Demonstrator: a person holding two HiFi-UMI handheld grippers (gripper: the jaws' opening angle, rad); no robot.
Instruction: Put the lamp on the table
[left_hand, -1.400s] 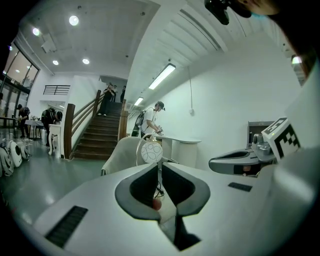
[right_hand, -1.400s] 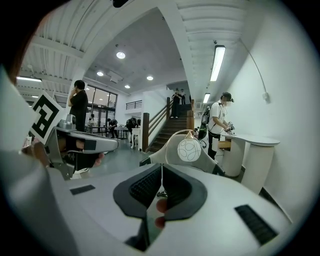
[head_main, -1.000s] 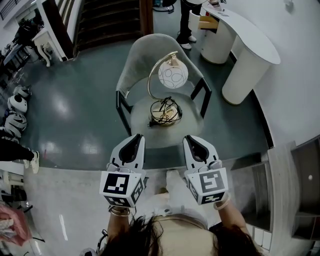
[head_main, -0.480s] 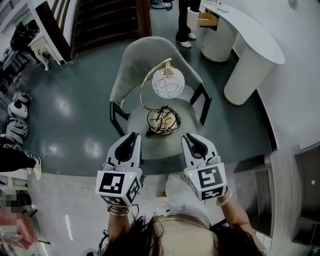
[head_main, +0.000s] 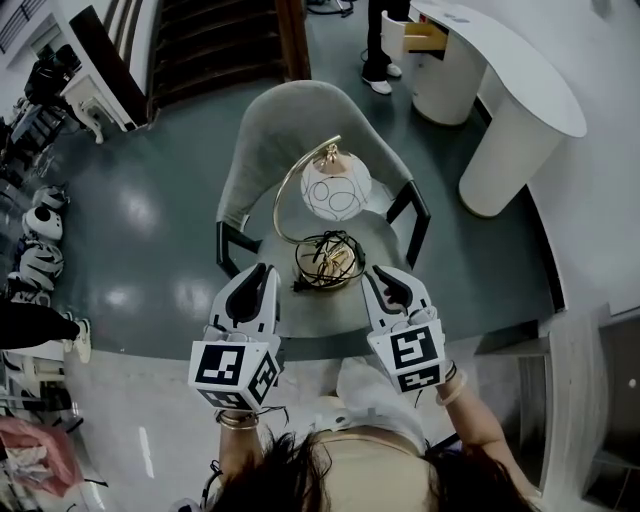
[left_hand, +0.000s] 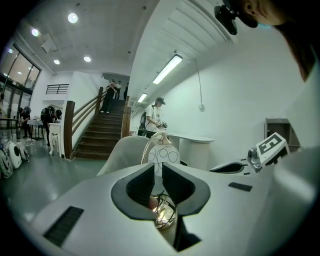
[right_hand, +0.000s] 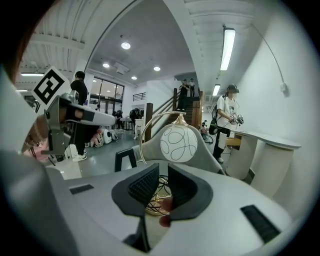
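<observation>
- Lamp (head_main: 336, 190): stands upright on the seat of a grey chair (head_main: 280, 120), at the centre of the head view. Its white globe shade, marked with circles, hangs from an arched gold stem over a round gold base.
- Black cord (head_main: 325, 250): lies bundled in loops on top of the lamp base.
- Chair: has black armrests on either side and a curved backrest towards the top of the frame. It stands on a glossy dark floor.
- White table (head_main: 510, 85): a curved top on rounded supports, in the upper right of the head view. It is well apart from the chair and the lamp is not on it.
- Left gripper (head_main: 262, 275): held in the lower left of centre, pointing at the chair seat, short of the lamp base and not touching it. In the left gripper view (left_hand: 158, 172) the fingers stand a narrow slit apart. Nothing is gripped; the lamp (left_hand: 162, 156) shows beyond the slit.
- Right gripper (head_main: 383, 282): lower right of centre, near the front edge of the seat, clear of the lamp. In the right gripper view (right_hand: 163, 172) the fingers are parting, with only a slim gap so far. Nothing is between the pads; the lamp (right_hand: 178, 142) is ahead of them.
- Staircase (head_main: 220, 40): dark steps at the upper left.
- Standing person (head_main: 378, 45): at the top edge beside the table; only the legs show.
</observation>
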